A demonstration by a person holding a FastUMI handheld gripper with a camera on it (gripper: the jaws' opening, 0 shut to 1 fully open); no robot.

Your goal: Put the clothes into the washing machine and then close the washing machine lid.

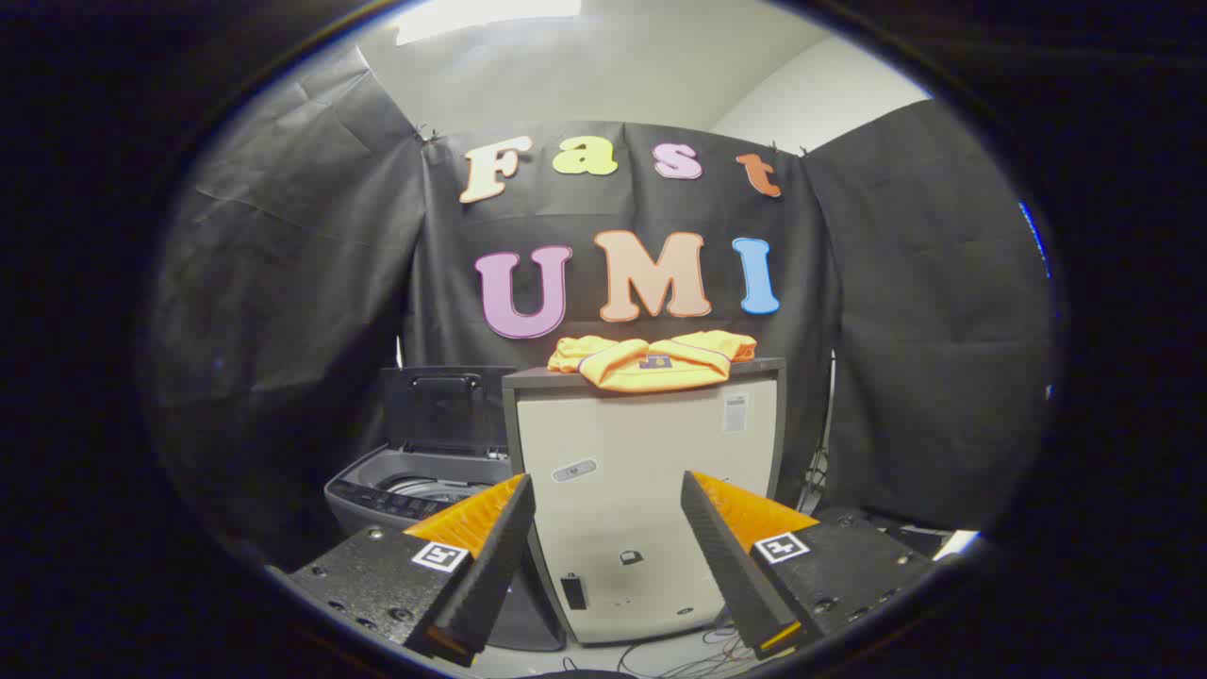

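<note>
- Clothes: an orange garment, folded or bunched, lying in the middle of the frame on top of a pale cabinet; a small dark patch with a mark on its front fold, too small to make out.
- Pale cabinet: boxy, cream-fronted with a dark top slab and dark side edges, standing centre frame, straight ahead of the fingers; small stickers and dark fittings on its front.
- Washing machine: grey top-loader, left of centre and lower than the cabinet top, just beside the cabinet's left side; control strip along its near rim, drum opening partly visible behind it.
- Washing machine lid: dark, raised upright at the back of the machine, handle near its upper edge; opening uncovered.
- Gripper: two fingers rising from the bottom of the frame, spread wide apart, nothing between them, touching nothing; left finger overlapping the machine's right edge in the picture, right finger in front of the cabinet's lower right part; a small square black-and-white marker on each finger body.
- Garment well beyond and above the fingertips, roughly centred over the gap between them.
- Black cloth wall behind everything, draped in folds across left, centre and right.
- Loose cables on the floor at bottom centre, below the cabinet.
- White ceiling with a bright light at upper centre.
</note>
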